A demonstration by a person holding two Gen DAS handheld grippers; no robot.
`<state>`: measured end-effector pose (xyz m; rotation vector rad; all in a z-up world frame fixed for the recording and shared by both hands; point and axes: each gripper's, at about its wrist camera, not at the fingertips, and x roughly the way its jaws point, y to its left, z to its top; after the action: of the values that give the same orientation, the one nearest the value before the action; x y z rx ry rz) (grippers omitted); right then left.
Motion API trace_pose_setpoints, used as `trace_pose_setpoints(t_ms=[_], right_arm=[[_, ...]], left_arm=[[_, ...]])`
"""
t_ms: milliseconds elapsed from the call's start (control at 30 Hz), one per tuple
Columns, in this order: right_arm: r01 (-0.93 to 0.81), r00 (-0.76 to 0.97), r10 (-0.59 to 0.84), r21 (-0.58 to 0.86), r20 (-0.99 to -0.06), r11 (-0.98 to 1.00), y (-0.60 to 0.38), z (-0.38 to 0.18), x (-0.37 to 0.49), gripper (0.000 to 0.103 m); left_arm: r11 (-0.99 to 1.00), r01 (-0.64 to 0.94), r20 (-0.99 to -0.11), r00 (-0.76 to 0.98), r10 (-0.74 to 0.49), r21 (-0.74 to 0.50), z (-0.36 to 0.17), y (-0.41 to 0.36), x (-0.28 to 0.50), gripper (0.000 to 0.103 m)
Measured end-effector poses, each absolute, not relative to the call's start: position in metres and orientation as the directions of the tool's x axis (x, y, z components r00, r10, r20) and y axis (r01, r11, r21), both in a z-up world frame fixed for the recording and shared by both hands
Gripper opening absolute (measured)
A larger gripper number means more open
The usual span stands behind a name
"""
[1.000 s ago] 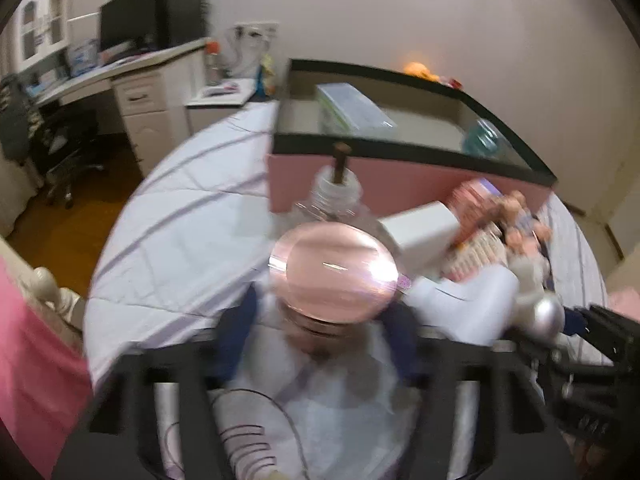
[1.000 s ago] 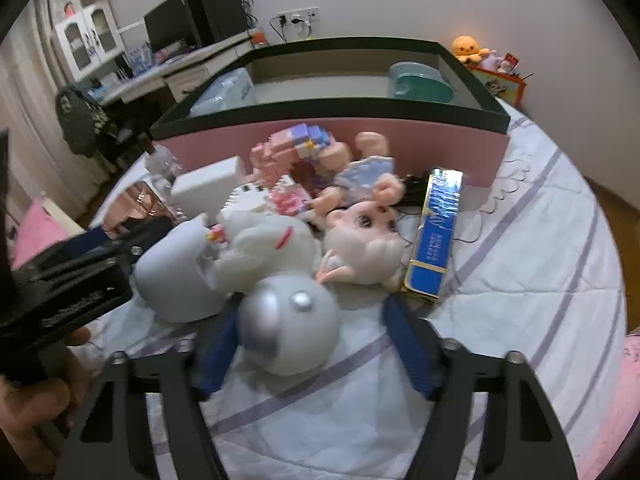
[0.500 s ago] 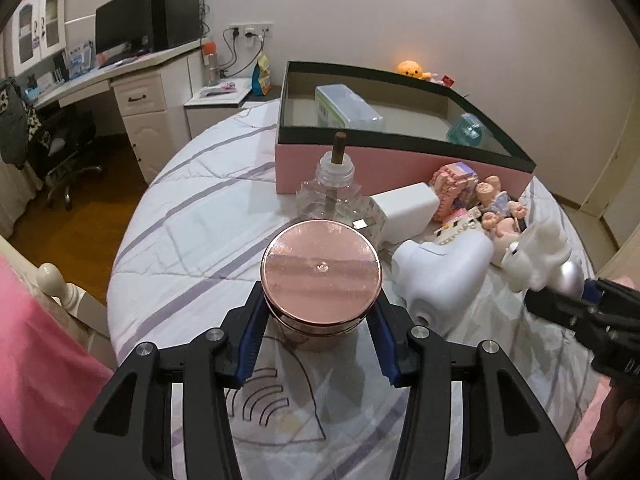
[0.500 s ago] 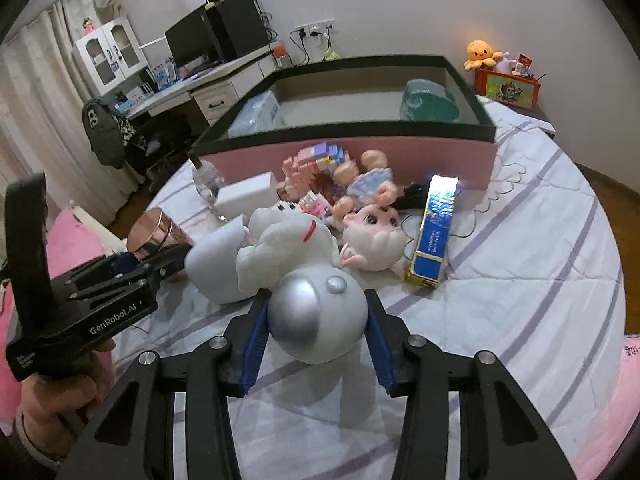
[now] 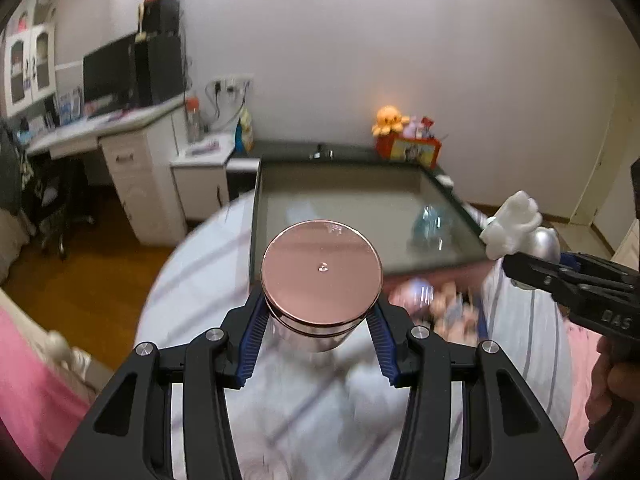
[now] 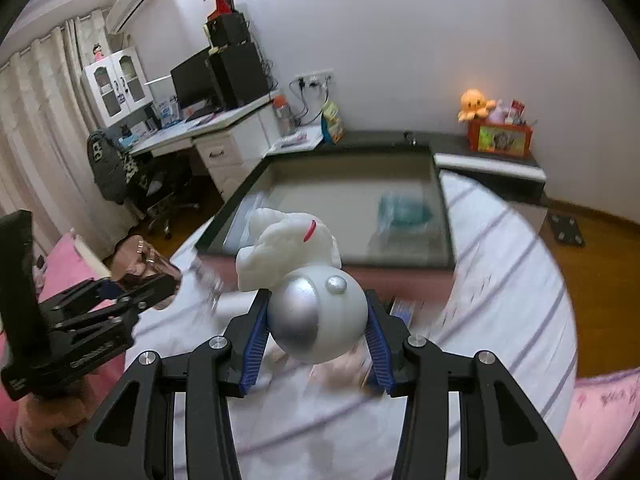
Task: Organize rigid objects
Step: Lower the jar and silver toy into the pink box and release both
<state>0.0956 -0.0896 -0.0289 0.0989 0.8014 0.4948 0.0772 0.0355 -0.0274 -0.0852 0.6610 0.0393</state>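
Jar (image 5: 320, 280) pinched by left tongs (image 5: 318, 344); astronaut toy (image 6: 308, 284) pinched by right tongs (image 6: 318, 350), both near the box (image 6: 446, 236).

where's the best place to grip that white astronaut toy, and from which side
By its round silver-and-white helmet, from behind the head, one finger on each side, much as the right gripper holds it now. The helmet is the smoothest, most even part, and seems to fit between the pads; the white body is lumpy and uneven, so it would likely sit less securely.
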Motion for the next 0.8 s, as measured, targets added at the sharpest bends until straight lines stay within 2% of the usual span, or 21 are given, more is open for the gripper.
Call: trace_pose_setpoints(t_ms=[167, 400, 733, 767, 800], right_arm=[[-0.374, 0.618, 0.429, 0.233, -0.659, 0.898, -0.087, -0.019, 0.150, 0.046], [-0.344, 0.572, 0.387, 0.216, -0.723, 0.914, -0.071, -0.049, 0.218, 0.046], [-0.315, 0.534, 0.346, 0.198, -0.772, 0.928, -0.068, -0.080, 0.258, 0.046], [-0.316, 0.533, 0.344, 0.196, -0.773, 0.928, -0.067, -0.082, 0.259, 0.046], [-0.316, 0.532, 0.342, 0.193, -0.775, 0.929, -0.067, -0.083, 0.259, 0.046]], left_arm=[[0.996, -0.055, -0.598, 0.802, 0.001, -0.072, -0.012, 0.036, 0.133, 0.049], [0.996, -0.051, -0.654, 0.756, -0.013, -0.079, -0.030, 0.033, 0.216, 0.049], [0.997, -0.054, -0.714, 0.700, -0.003, -0.058, -0.061, 0.027, 0.260, 0.050], [0.997, -0.054, -0.710, 0.704, 0.001, -0.052, -0.061, 0.026, 0.260, 0.051], [0.997, -0.055, -0.706, 0.708, 0.008, -0.044, -0.060, 0.026, 0.260, 0.058]])
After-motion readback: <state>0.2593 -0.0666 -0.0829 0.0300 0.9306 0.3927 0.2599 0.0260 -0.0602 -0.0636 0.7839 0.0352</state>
